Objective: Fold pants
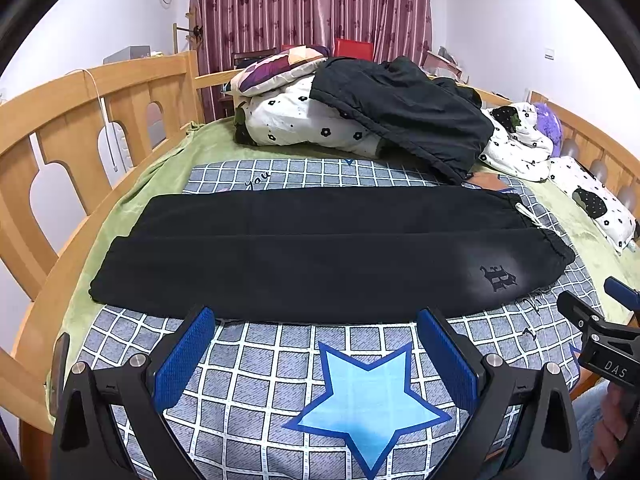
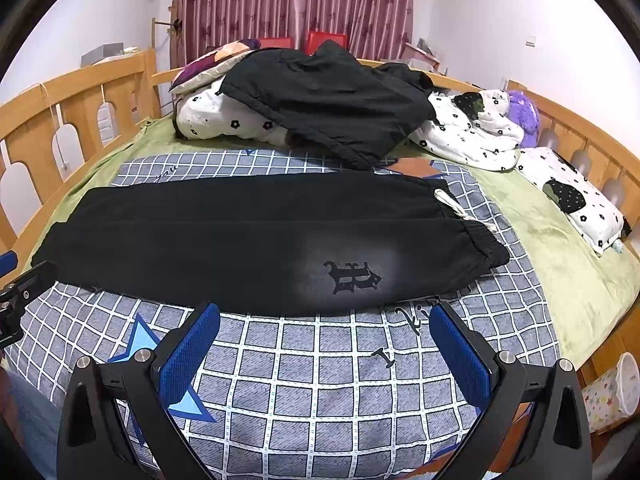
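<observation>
Up front, the left gripper (image 1: 316, 320) and right gripper (image 2: 326, 316) both gape wide with nothing held, their 2 blue ribbed pads (image 1: 186, 358) hovering over the grid-printed blanket (image 1: 272, 360). Just beyond the tips, soft black pants (image 2: 240, 236) lie flat on that blanket, legs together, drawstring (image 2: 456, 208) at the waist; a crumpled dark jacket (image 2: 332, 100) is heaped on a flowered quilt (image 2: 224, 120) beyond the blanket's far edge.

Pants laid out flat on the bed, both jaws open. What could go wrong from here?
1. The white drawstring trails loose at the waistband; it could snag or end up sticking out of the fold.
2. The black pants lie on a loose checked blanket; a low pinch by the left gripper or right gripper might catch that too.
</observation>
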Demonstrator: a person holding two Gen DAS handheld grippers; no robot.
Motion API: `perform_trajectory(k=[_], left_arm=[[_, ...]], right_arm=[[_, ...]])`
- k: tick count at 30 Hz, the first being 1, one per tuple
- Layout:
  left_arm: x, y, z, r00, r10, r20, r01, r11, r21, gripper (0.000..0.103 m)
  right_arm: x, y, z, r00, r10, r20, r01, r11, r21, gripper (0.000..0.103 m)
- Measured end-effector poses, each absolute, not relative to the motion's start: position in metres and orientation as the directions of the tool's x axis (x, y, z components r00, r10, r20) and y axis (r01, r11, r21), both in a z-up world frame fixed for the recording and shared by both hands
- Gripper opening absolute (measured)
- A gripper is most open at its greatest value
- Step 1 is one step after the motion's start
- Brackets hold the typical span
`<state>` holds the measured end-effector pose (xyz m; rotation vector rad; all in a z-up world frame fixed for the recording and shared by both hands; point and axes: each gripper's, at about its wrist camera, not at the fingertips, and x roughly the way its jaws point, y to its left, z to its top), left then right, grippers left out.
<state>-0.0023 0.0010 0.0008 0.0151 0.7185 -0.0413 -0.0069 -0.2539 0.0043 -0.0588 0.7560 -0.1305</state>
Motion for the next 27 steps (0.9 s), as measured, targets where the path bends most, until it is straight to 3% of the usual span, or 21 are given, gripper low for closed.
perform_trajectory(k=[27], left_arm=[[-0.0015,-0.0053,0.0043,0.752,-0.046,-0.658,0.060,0.998,-0.002,0.102]], right_arm=[[-0.0055,-0.2506,0.0078,0.732,-0.151,-0.665,0.117,0.988,-0.096,0.102]])
